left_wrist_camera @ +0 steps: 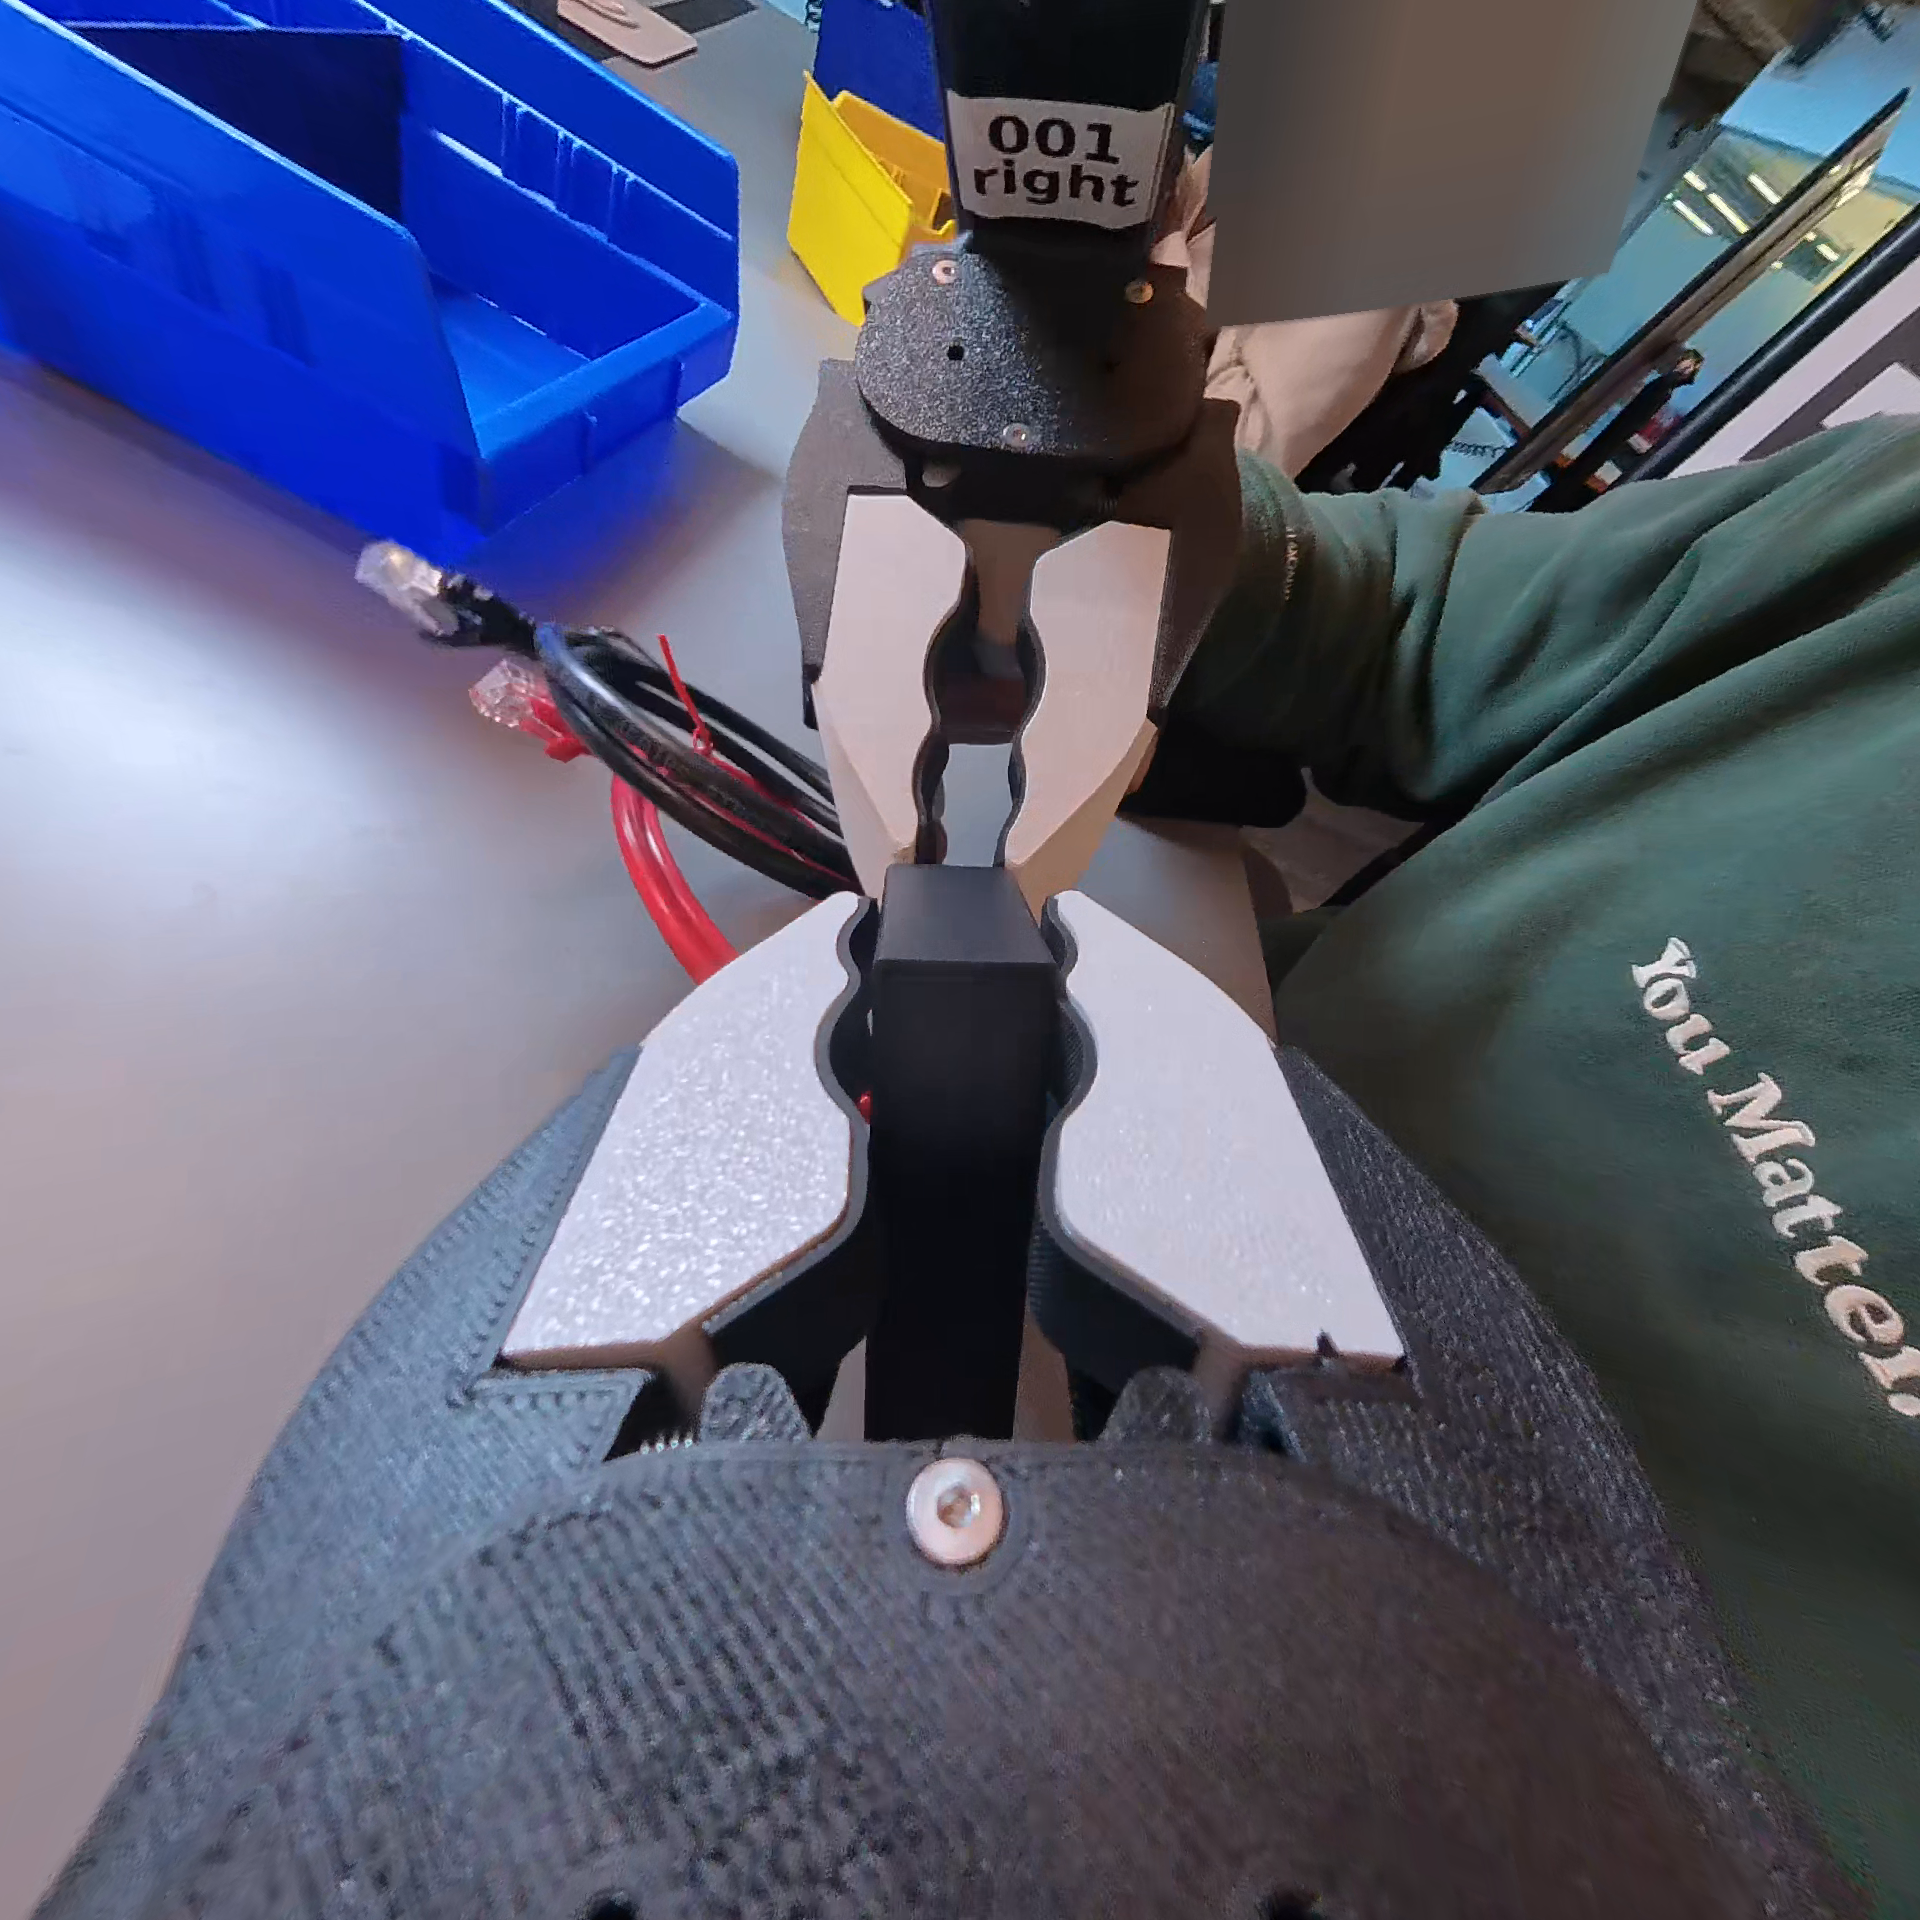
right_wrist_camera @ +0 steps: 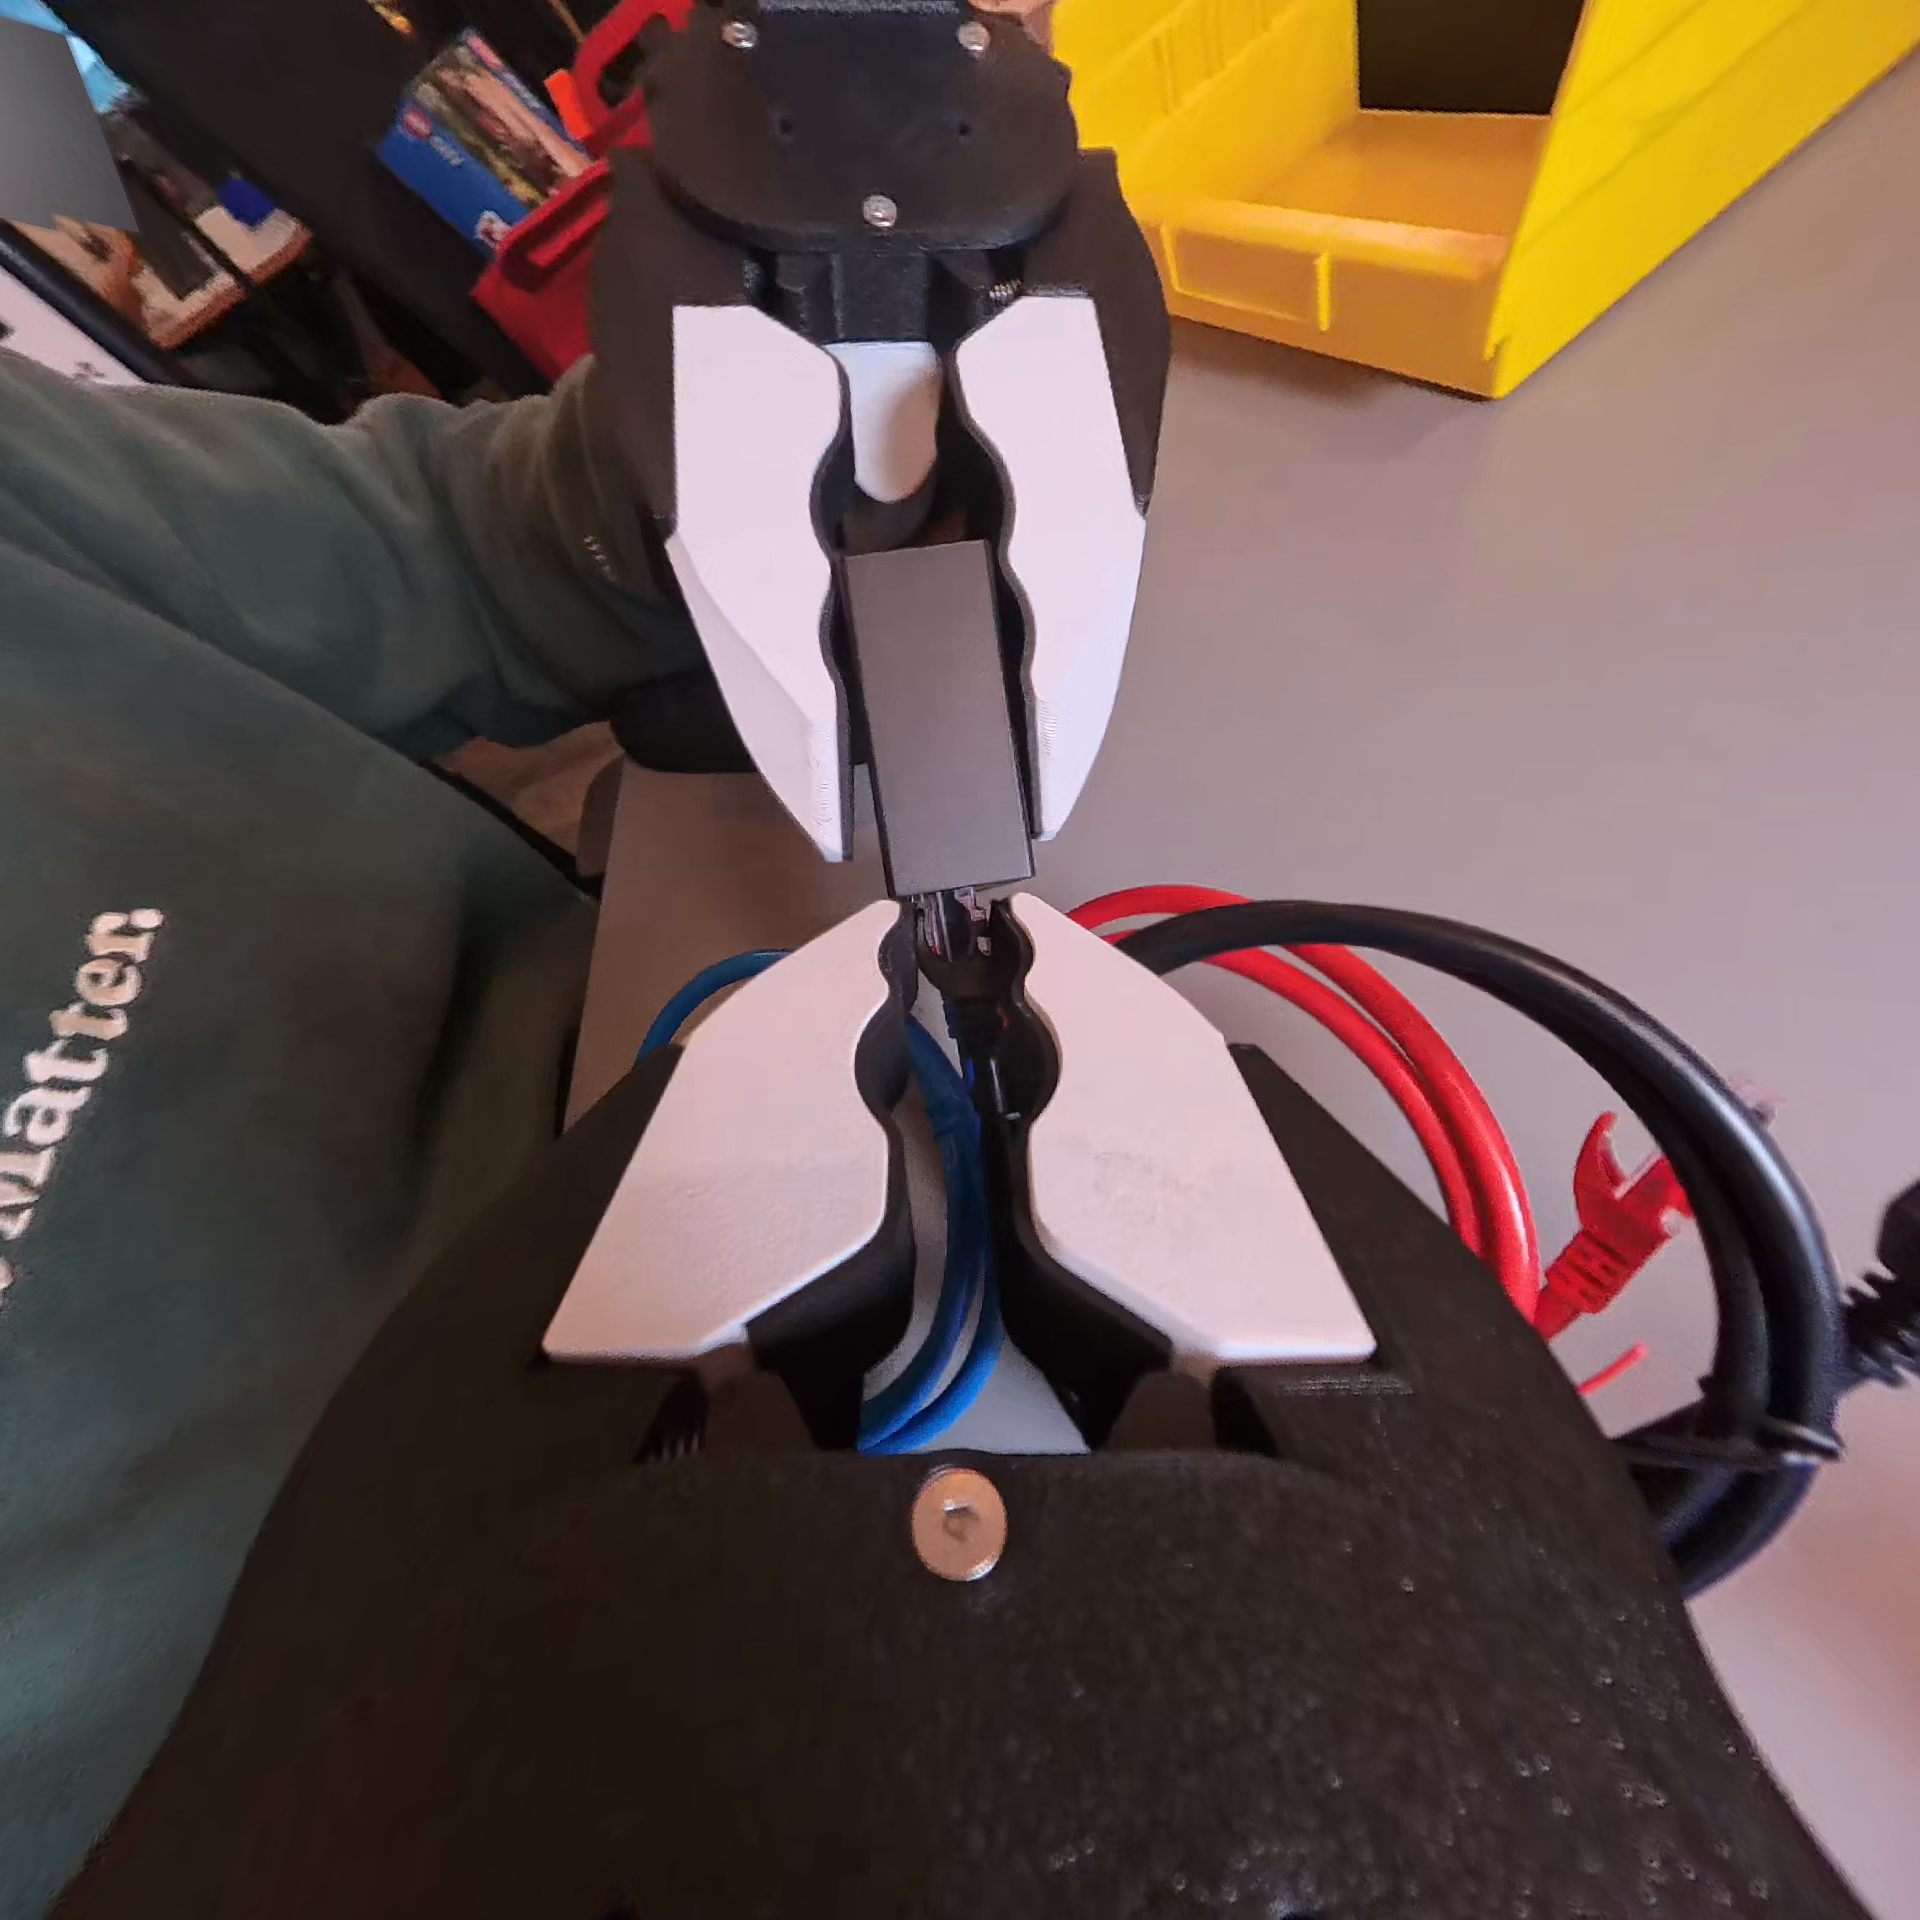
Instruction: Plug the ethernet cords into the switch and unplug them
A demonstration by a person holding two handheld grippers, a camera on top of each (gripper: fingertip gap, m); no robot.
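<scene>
Left wrist view: your left hand-held gripper (left_wrist_camera: 958, 935) is clamped on the black switch (left_wrist_camera: 956, 1039), held off the grey counter (left_wrist_camera: 208, 935). Right wrist view: your right hand-held gripper (right_wrist_camera: 956, 920) pinches a black plug (right_wrist_camera: 961, 940) at the switch's (right_wrist_camera: 940, 707) port end; seated or not, can't tell. Blue cord (right_wrist_camera: 935, 1299) under the jaws; red cord (right_wrist_camera: 1403, 1049) and black cord (right_wrist_camera: 1662, 1091) coiled just beside, on the counter (right_wrist_camera: 1558, 675).

i see a grey counter (left_wrist_camera: 208, 935) with a blue bin (left_wrist_camera: 364, 291) and a yellow bin (right_wrist_camera: 1455, 208), and cluttered shelves (right_wrist_camera: 312, 208) behind.
</scene>
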